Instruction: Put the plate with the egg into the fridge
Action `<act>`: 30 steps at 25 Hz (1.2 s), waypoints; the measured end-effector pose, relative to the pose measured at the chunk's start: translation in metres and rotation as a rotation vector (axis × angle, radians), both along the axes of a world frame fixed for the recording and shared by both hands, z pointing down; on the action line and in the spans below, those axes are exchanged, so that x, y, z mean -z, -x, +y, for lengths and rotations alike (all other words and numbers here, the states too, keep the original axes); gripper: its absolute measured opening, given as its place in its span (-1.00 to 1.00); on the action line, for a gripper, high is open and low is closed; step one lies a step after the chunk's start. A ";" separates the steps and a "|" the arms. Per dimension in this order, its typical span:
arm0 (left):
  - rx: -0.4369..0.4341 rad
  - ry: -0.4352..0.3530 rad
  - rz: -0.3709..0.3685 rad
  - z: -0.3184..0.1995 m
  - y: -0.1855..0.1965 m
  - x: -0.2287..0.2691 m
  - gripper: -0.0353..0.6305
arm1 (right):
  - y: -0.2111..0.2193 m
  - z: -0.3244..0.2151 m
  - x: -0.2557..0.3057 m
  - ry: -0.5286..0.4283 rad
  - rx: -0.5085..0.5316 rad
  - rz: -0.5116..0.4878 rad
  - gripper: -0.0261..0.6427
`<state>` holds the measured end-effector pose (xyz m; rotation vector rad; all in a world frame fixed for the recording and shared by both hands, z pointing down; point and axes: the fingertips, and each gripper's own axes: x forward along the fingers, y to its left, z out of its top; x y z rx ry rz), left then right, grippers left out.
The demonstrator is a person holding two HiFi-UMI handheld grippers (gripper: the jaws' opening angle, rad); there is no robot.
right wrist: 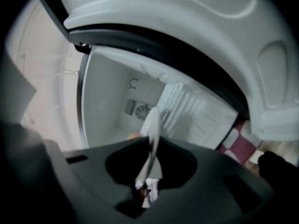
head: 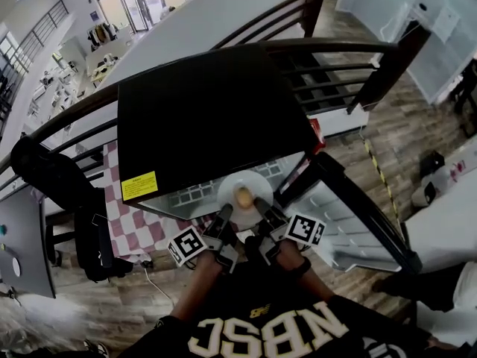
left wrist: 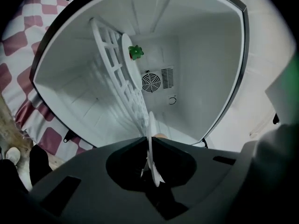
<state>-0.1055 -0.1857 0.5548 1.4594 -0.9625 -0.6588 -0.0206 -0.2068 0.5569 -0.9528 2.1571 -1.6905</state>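
Around you: grey wood-plank floor (head: 402, 125), a curved black railing (head: 335, 45), a red-and-white checked cloth (head: 130, 226) at left, and bright glazed doors (head: 140, 2) beyond, daylight entering.

**White lattice shelf (left wrist: 114, 76) inside the open black mini fridge (head: 201, 110)**
A small round white dish (left wrist: 131, 71) lies on the shelf with a green lump (left wrist: 135, 52) on it, at 11 o'clock from the round fan grille (left wrist: 151, 82) in the back wall. The fridge stands on a red-and-white checked cloth (head: 128, 226).
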 end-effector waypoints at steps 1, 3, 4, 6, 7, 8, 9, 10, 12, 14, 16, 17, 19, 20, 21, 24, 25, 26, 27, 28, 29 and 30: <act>0.002 0.004 -0.001 -0.004 0.000 -0.002 -0.76 | 0.000 -0.004 -0.002 0.002 0.001 0.012 -0.80; 0.009 0.016 -0.004 -0.012 0.000 -0.007 -0.76 | 0.001 -0.012 -0.008 0.012 -0.004 0.040 -0.79; 0.013 0.025 -0.005 -0.015 0.001 -0.010 -0.76 | 0.001 -0.016 -0.010 0.019 -0.007 0.050 -0.79; 0.022 0.040 -0.004 -0.021 0.003 -0.016 -0.77 | 0.002 -0.021 -0.015 0.037 -0.014 0.060 -0.79; 0.026 0.047 -0.001 -0.023 0.004 -0.018 -0.77 | 0.003 -0.024 -0.017 0.046 -0.017 0.058 -0.79; 0.029 0.051 0.005 -0.026 0.004 -0.018 -0.77 | 0.003 -0.026 -0.019 0.057 -0.022 0.051 -0.79; 0.031 0.052 0.013 -0.029 0.004 -0.018 -0.77 | 0.003 -0.029 -0.020 0.066 -0.030 0.043 -0.79; 0.033 0.054 0.020 -0.032 0.003 -0.018 -0.77 | 0.002 -0.032 -0.021 0.073 -0.040 0.034 -0.79; 0.039 0.059 0.026 -0.038 0.003 -0.020 -0.77 | 0.001 -0.038 -0.021 0.078 -0.058 0.023 -0.79; 0.043 0.064 0.041 -0.042 0.003 -0.018 -0.77 | 0.001 -0.043 -0.021 0.076 -0.074 0.017 -0.79; 0.050 0.083 0.058 -0.044 0.002 -0.018 -0.77 | 0.001 -0.049 -0.020 0.074 -0.087 0.016 -0.79; 0.055 0.095 0.070 -0.044 0.002 -0.018 -0.77 | 0.001 -0.051 -0.020 0.076 -0.095 0.014 -0.79; 0.060 0.120 0.098 -0.043 0.002 -0.019 -0.76 | 0.002 -0.053 -0.020 0.092 -0.118 0.000 -0.79; 0.060 0.129 0.106 -0.043 0.003 -0.020 -0.76 | 0.002 -0.053 -0.020 0.101 -0.131 -0.009 -0.79; 0.058 0.136 0.110 -0.043 0.003 -0.020 -0.76 | 0.002 -0.053 -0.021 0.109 -0.142 -0.018 -0.79; 0.053 0.139 0.110 -0.043 0.004 -0.023 -0.76 | 0.002 -0.053 -0.022 0.131 -0.167 -0.034 -0.79; 0.053 0.139 0.111 -0.043 0.004 -0.023 -0.76 | 0.002 -0.053 -0.022 0.132 -0.172 -0.032 -0.79; 0.052 0.138 0.112 -0.043 0.003 -0.022 -0.76 | 0.001 -0.053 -0.022 0.129 -0.173 -0.026 -0.79; 0.051 0.133 0.111 -0.042 0.002 -0.020 -0.76 | 0.001 -0.053 -0.022 0.121 -0.168 -0.016 -0.79; 0.050 0.123 0.107 -0.042 0.002 -0.020 -0.76 | 0.001 -0.053 -0.022 0.109 -0.159 -0.005 -0.79; 0.048 0.109 0.102 -0.043 0.002 -0.020 -0.76 | 0.001 -0.053 -0.021 0.093 -0.145 0.009 -0.78; 0.045 0.093 0.098 -0.043 0.002 -0.019 -0.76 | 0.002 -0.053 -0.021 0.076 -0.130 0.023 -0.78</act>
